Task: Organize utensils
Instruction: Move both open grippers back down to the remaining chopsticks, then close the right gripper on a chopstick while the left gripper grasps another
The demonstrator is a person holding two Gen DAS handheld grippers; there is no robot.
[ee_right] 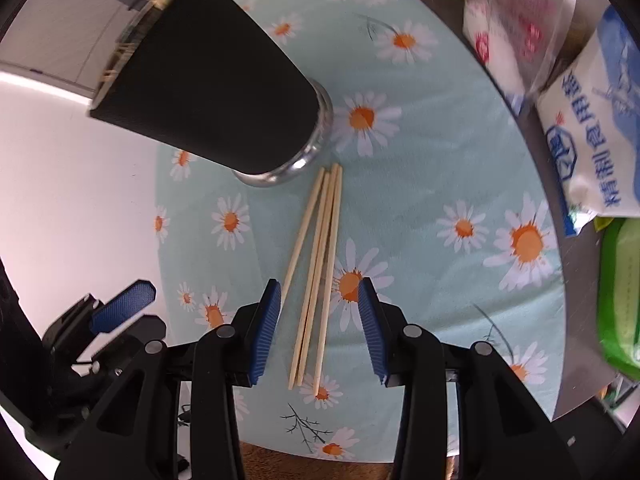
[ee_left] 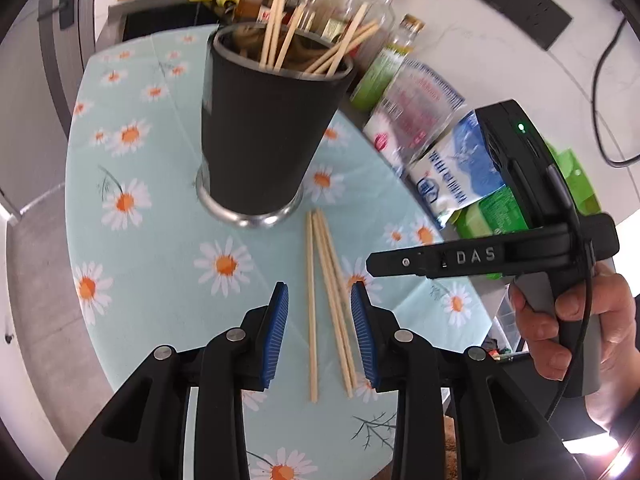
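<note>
1. Left wrist view: left gripper (ee_left: 319, 300) jaws spread, straddling loose chopsticks (ee_left: 326, 304) on the daisy cloth (ee_left: 160, 240) before the black cup (ee_left: 264, 128); bottles (ee_left: 372, 12) behind are blurred.
2. Right wrist view: right gripper (ee_right: 319, 300) jaws likewise spread; the cup's mouth is cut off.

left wrist: steeply down, close; right wrist: likewise; shared: chopsticks (ee_left: 328, 300), cup (ee_left: 264, 120)

Bamboo chopsticks (ee_right: 316, 276) flat beside dark cup (ee_right: 208, 92).
</note>
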